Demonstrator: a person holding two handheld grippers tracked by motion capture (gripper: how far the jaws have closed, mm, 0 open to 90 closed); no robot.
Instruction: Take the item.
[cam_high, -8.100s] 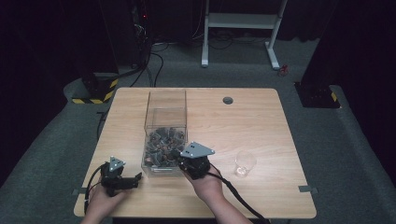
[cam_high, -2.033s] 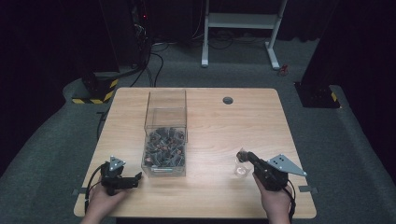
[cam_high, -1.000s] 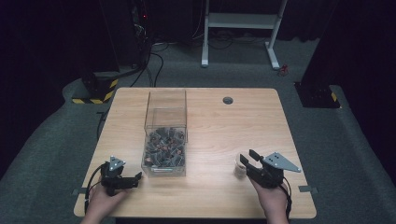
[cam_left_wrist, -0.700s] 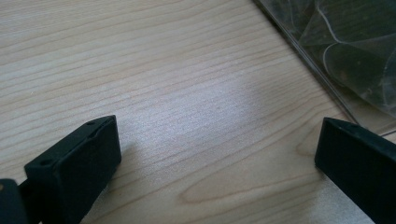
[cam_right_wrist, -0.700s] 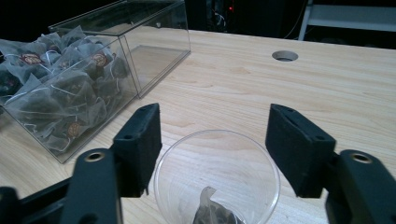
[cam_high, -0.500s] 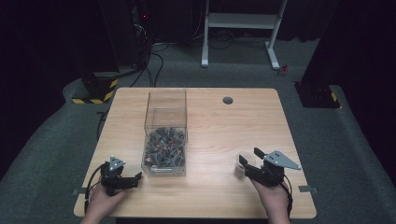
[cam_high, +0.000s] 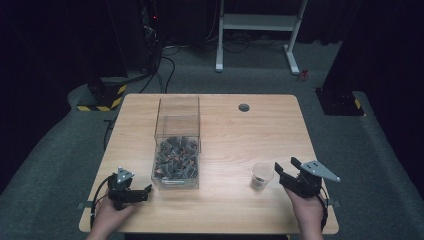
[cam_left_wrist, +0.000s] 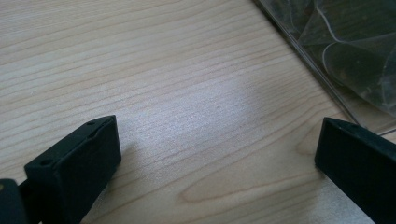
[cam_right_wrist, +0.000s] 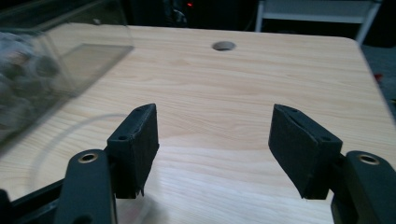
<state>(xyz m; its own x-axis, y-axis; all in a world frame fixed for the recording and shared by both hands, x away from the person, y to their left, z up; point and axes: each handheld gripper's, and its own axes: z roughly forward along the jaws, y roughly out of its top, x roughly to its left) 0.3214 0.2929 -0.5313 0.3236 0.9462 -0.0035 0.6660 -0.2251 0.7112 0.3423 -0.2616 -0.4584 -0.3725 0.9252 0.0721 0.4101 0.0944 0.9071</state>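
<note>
Right gripper (cam_high: 284, 172) pulled back right off small clear cup (cam_high: 262, 175) since a second ago; jaws just opening, now wide apart, nothing between. Cup stands free, near right on table (cam_high: 280, 125), dark contents indistinct. Clear bin (cam_high: 177, 150) contents blurred, unidentifiable. Left gripper (cam_high: 142, 192) spread wide, empty, near left beside bin. No legible writing.

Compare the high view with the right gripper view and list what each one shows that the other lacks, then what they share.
High view alone: the left gripper resting open by the box's near corner, the person's hands, dark bits inside the small clear cup, and the grey floor.

Right gripper view alone: a close look at the inner faces of the right gripper's pads, open with nothing between them.

Both: the wooden table, its round hole, the clear box of small parts, and the white frame behind.
</note>
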